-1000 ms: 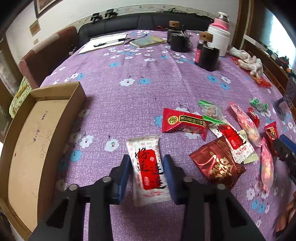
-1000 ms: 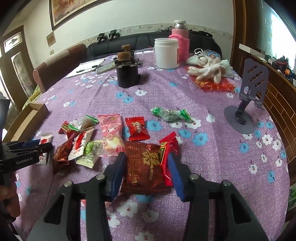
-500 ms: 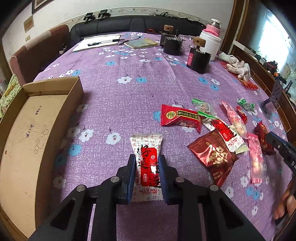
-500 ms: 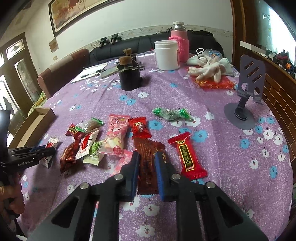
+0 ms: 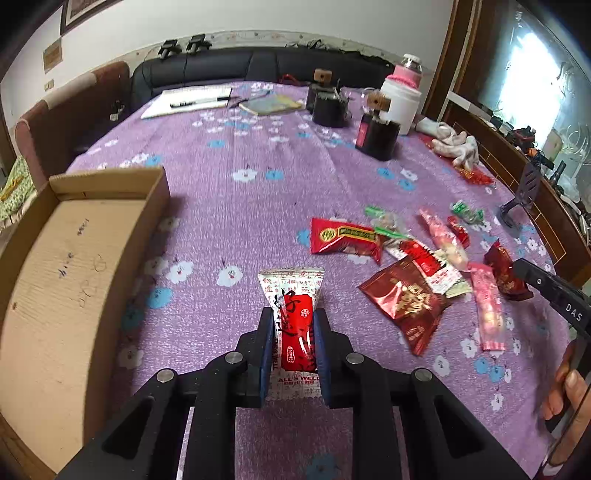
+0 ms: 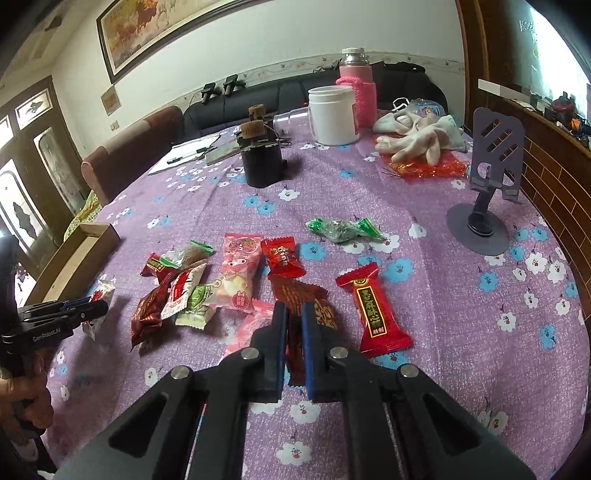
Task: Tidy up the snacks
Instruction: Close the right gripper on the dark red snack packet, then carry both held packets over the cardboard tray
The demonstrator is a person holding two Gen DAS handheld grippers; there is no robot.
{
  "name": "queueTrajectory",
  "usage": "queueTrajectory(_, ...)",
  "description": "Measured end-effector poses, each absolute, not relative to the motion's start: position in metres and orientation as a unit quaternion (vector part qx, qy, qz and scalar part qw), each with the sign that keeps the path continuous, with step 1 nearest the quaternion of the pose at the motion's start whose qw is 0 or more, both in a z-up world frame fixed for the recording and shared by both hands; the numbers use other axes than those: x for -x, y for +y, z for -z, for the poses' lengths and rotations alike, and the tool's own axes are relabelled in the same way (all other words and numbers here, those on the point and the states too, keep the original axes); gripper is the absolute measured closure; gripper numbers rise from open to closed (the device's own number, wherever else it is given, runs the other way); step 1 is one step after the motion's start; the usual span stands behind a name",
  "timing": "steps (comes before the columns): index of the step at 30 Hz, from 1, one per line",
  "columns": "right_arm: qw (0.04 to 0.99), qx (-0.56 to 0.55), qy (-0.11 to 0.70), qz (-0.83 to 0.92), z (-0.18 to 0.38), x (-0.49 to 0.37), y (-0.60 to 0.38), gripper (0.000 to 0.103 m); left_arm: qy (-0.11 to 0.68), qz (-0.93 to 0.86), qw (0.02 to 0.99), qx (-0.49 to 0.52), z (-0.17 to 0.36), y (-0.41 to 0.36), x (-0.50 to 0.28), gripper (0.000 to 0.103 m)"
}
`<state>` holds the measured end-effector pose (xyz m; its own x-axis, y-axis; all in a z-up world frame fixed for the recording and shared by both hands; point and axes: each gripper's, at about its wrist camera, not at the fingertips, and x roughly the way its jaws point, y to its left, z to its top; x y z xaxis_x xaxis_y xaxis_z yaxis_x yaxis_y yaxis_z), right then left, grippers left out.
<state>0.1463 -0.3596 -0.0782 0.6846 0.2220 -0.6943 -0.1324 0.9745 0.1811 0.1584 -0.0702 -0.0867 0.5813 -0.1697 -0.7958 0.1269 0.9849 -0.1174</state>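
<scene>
A big round table (image 5: 240, 206) fills both views, with a purple cloth dotted with white and blue flowers over it. A dark sofa (image 5: 258, 66) and a brown chair (image 5: 62, 110) stand at its far side, and a long framed painting (image 6: 155, 33) hangs on the white wall.

At the left edge of the table sits a wide, shallow brown cardboard box (image 5: 59, 280). Only pen marks show on its bare floor; no snack is in it. Far back stand a white plastic tub (image 6: 332, 114) with a pink-wrapped flask (image 6: 356, 88) just behind it, and two black pots with cork tops (image 5: 376, 136). What is in them cannot be seen. White gloves (image 6: 417, 140) lie near the tub, and a grey phone stand (image 6: 484, 206) stands to the right.

Loose snacks lie in a pile in the middle: a dark red shiny packet (image 5: 406, 299), a red bar packet with gold letters (image 6: 373, 314), a pink sweet bag (image 6: 238, 273), a small red candy (image 6: 282, 256) and a green-wrapped candy (image 6: 341, 229).

The left gripper (image 5: 293, 350) has just been closing, and its blue pads pinch a white snack packet with a red label (image 5: 293, 314), held a little above the cloth, between the box and the pile. The right gripper (image 6: 293, 347) is squeezed tight on a dark brown snack wrapper (image 6: 299, 295) at the near side of the pile. A hand shows behind each gripper.
</scene>
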Motion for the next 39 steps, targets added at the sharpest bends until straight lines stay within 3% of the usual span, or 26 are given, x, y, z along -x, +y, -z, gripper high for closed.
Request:
queueTrajectory(17,0.916,-0.041,0.384,-0.105,0.064,-0.133,-0.345,0.101,0.416,0.071,0.906,0.03,0.057,-0.046,-0.135,0.083)
queueTrajectory(18,0.916,-0.043,0.385,-0.104,0.066,-0.133,-0.346,0.096,0.415,0.071,0.906,0.031,0.056,-0.046,-0.134,0.083)
queueTrajectory(20,0.912,-0.034,0.397,-0.098,0.07,-0.134,-0.346,0.064,0.414,0.072,0.907,0.031,0.055,-0.046,-0.133,0.083)
queueTrajectory(21,0.912,-0.025,0.399,-0.092,0.072,-0.134,-0.345,0.037,0.414,0.072,0.907,0.032,0.055,-0.046,-0.133,0.083)
queueTrajectory(22,0.914,-0.014,0.396,-0.084,0.073,-0.133,-0.343,0.027,0.413,0.071,0.908,0.032,0.054,-0.046,-0.132,0.083)
queueTrajectory(28,0.909,0.001,0.408,-0.087,0.082,-0.141,-0.335,0.029,0.406,0.066,0.911,0.038,0.046,-0.039,-0.129,0.083)
queueTrajectory(29,0.906,0.0,0.414,-0.09,0.084,-0.143,-0.334,0.034,0.404,0.064,0.912,0.038,0.044,-0.037,-0.128,0.083)
queueTrajectory(30,0.902,-0.005,0.422,-0.094,0.088,-0.146,-0.334,0.052,0.403,0.062,0.912,0.039,0.043,-0.035,-0.127,0.083)
queueTrajectory(31,0.898,-0.009,0.43,-0.095,0.091,-0.148,-0.334,0.064,0.402,0.061,0.913,0.04,0.041,-0.032,-0.126,0.083)
queueTrajectory(39,0.9,-0.037,0.426,-0.087,0.092,-0.141,-0.343,0.07,0.392,0.048,0.918,0.038,0.033,-0.019,-0.119,0.083)
